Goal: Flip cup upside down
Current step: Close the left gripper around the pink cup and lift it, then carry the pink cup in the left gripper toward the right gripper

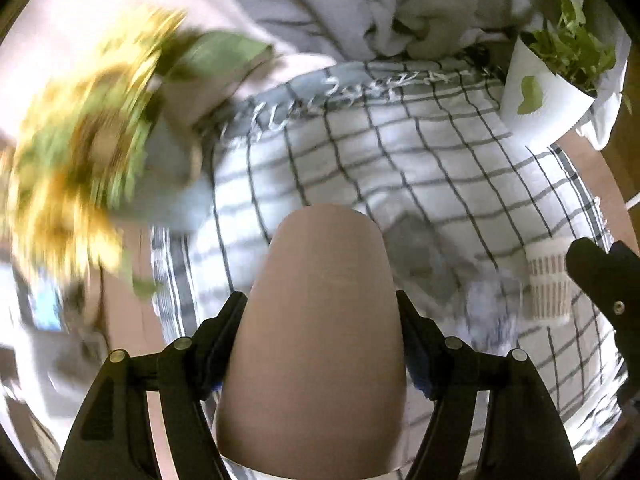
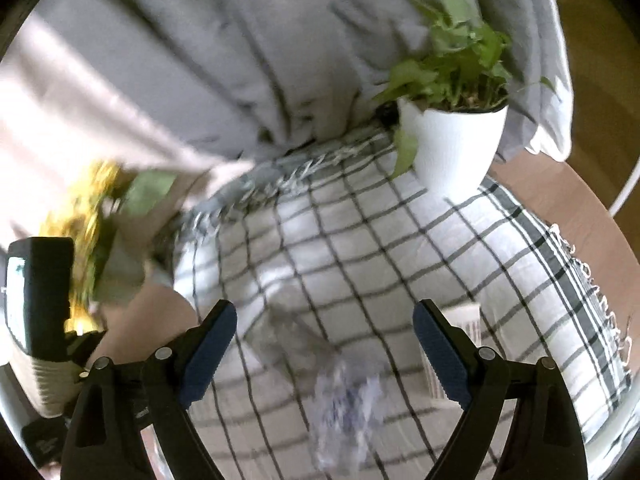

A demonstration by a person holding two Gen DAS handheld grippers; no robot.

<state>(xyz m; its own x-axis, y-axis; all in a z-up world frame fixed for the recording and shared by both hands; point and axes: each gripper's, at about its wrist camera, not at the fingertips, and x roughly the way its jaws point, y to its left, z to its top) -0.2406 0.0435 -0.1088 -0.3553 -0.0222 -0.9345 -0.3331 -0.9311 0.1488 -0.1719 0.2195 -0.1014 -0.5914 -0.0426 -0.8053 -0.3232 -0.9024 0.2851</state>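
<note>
In the left wrist view my left gripper (image 1: 320, 312) is shut on a smooth beige cup (image 1: 320, 320). The cup fills the space between the two black fingers, with its rounded end pointing away from me, held above the checked cloth (image 1: 400, 152). In the right wrist view my right gripper (image 2: 324, 344) is open and empty, with blue pads (image 2: 208, 352) showing, above the same checked cloth (image 2: 360, 240). The right gripper also shows at the right edge of the left wrist view (image 1: 600, 280).
A white pot with a green plant (image 2: 452, 144) stands at the back right of the cloth. A blurred bunch of yellow flowers (image 1: 80, 152) is at the left. A small white striped cup (image 1: 548, 284) stands on the cloth. Grey fabric (image 2: 200, 60) hangs behind.
</note>
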